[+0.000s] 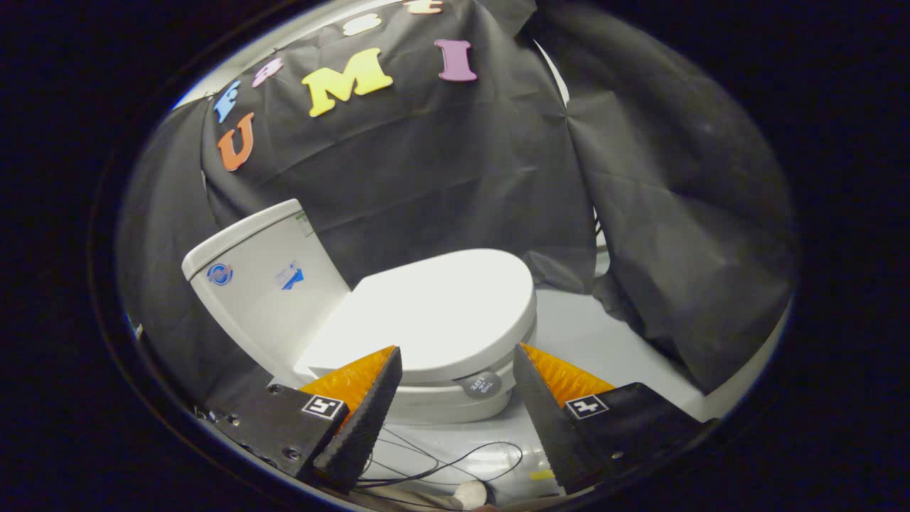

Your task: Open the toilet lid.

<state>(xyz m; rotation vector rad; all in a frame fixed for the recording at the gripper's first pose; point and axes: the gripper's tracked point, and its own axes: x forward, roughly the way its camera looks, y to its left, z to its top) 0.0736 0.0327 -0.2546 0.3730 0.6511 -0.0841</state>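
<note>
The gripper (455,355) hangs spread wide just short of the closed toilet lid (434,313), whose side edge sits between its fingers; it looks ready to catch and lift.

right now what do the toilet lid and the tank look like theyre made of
Toilet lid: looks like smooth white plastic, thin, with a soft even sheen; still closed, just beyond the open gripper. Tank: glossy white, probably glazed ceramic, judging by its thick rounded top edge, though plastic can't be excluded.
</note>
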